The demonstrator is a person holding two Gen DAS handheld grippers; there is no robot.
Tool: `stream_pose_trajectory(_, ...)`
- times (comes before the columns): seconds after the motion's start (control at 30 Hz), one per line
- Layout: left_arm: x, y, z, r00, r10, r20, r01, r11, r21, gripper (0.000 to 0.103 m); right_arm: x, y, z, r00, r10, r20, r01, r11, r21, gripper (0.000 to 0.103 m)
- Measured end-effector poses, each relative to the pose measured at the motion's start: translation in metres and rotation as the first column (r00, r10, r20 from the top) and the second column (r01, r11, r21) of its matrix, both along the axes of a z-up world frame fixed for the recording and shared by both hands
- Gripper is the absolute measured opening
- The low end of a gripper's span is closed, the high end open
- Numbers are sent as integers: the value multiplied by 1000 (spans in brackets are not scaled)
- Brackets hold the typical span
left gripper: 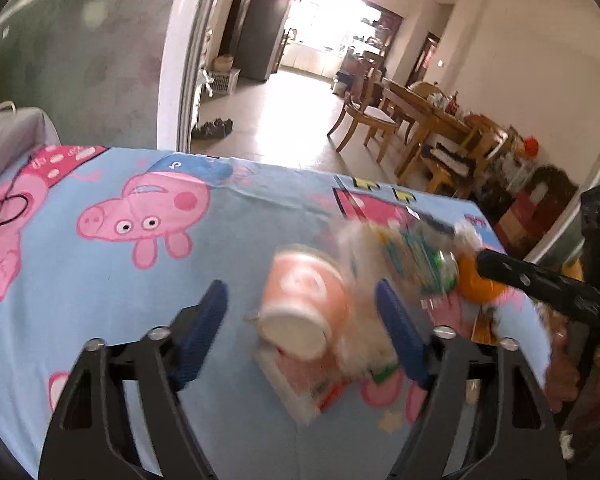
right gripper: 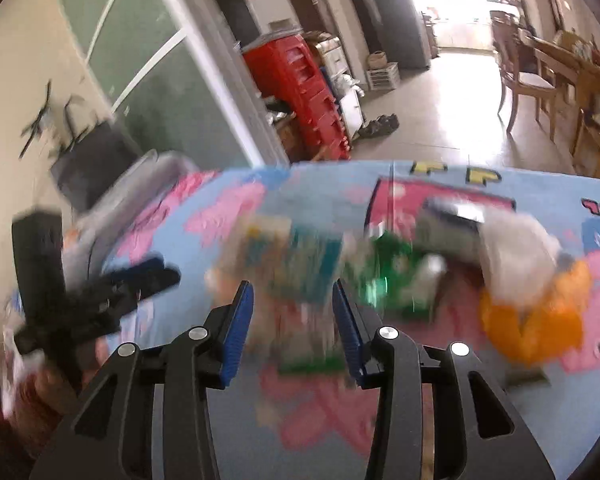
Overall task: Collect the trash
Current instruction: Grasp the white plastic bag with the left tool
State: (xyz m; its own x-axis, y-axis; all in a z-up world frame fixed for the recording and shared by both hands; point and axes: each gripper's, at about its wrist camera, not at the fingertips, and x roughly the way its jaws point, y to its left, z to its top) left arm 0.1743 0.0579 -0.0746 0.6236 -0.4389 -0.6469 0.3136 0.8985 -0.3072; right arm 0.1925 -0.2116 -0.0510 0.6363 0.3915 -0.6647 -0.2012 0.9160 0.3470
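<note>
A pile of trash lies on a table with a blue cartoon-pig cloth. In the left wrist view an orange paper cup lies on its side between the wide-open blue pads of my left gripper, apart from both. A flat wrapper lies under it. Behind are a teal carton, a green can and orange peel. In the blurred right wrist view my right gripper is open over the teal carton, beside the green can, white tissue and orange peel.
The right gripper's black body enters the left wrist view from the right. The left gripper shows at the left of the right wrist view. Beyond the table edge are a wooden dining table and chairs and red crates.
</note>
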Motion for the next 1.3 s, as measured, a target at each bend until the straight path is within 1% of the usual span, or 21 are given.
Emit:
stream_pose_trajectory(0.03,9,2,1,1000,13,-10,-13,1000,-5,63,15,3,-1,1000,5,-12,-4,1000,9,41)
stream_pose_trajectory(0.07,14,4,1,1000,26,-11,-26,1000,-7,63,31,9,-3,999,16,-30,-15,1000,17,41)
stream_pose_trajectory(0.13,26,9,-3,998,59,-27,-59,998,2,63,62,21,-11,995,44,-87,-44,999,-7,41)
stream_pose_trajectory(0.17,28,9,-6,997,65,-45,-64,998,8,63,72,27,-17,991,64,-119,-68,997,-29,41)
stream_pose_trajectory(0.2,33,11,-14,994,68,-87,-67,998,12,63,76,31,-20,986,85,-141,-91,995,-37,41)
stream_pose_trajectory(0.23,35,13,-19,991,65,-114,-65,998,3,64,75,36,-27,977,128,-171,-135,990,-30,41)
stream_pose_trajectory(0.27,36,16,-23,989,57,-136,-60,998,-13,65,67,40,-30,969,159,-188,-166,986,-22,41)
stream_pose_trajectory(0.37,36,28,-33,985,26,-170,-38,997,-70,68,11,46,-35,940,290,-182,-289,957,35,43)
stream_pose_trajectory(0.47,41,38,-39,980,-13,-197,-13,992,-128,70,-44,42,-40,928,330,-170,-328,944,44,48)
stream_pose_trajectory(0.53,47,37,-43,976,-27,-214,-2,991,-137,71,-65,35,-47,927,328,-180,-323,945,60,48)
stream_pose_trajectory(0.6,54,32,-47,972,-28,-232,-2,992,-129,71,-78,27,-48,946,277,-169,-278,960,17,48)
stream_pose_trajectory(0.63,55,29,-47,971,-24,-240,-6,992,-122,71,-84,22,-47,960,231,-159,-235,972,-4,48)
stream_pose_trajectory(0.67,54,27,-47,970,-22,-243,-7,993,-121,71,-85,18,-47,967,205,-153,-207,978,4,50)
stream_pose_trajectory(0.73,48,25,-42,974,-25,-227,-6,991,-132,71,-88,9,-44,978,159,-132,-153,987,52,50)
stream_pose_trajectory(0.8,32,29,-36,980,-19,-200,-8,991,-137,72,-92,7,-42,986,126,-109,-122,992,44,50)
stream_pose_trajectory(0.83,25,32,-35,980,-16,-197,-12,990,-140,74,-96,8,-41,988,119,-99,-116,993,31,50)
stream_pose_trajectory(0.93,-9,49,-34,981,-15,-195,-13,990,-140,77,-105,16,-40,987,136,-86,-136,991,4,50)
stream_pose_trajectory(1.03,-38,63,-38,978,-8,-209,-16,994,-111,77,-114,24,-49,977,184,-106,-183,983,26,50)
stream_pose_trajectory(1.1,-57,71,-42,974,-14,-226,-12,994,-113,77,-118,29,-58,975,188,-122,-187,982,21,50)
stream_pose_trajectory(1.2,-82,72,-44,976,-32,-216,4,992,-128,85,-117,24,-76,969,161,-188,-144,984,102,50)
stream_pose_trajectory(1.3,-92,58,-51,971,-81,-225,53,990,-131,86,-119,25,-84,961,153,-228,-121,981,150,50)
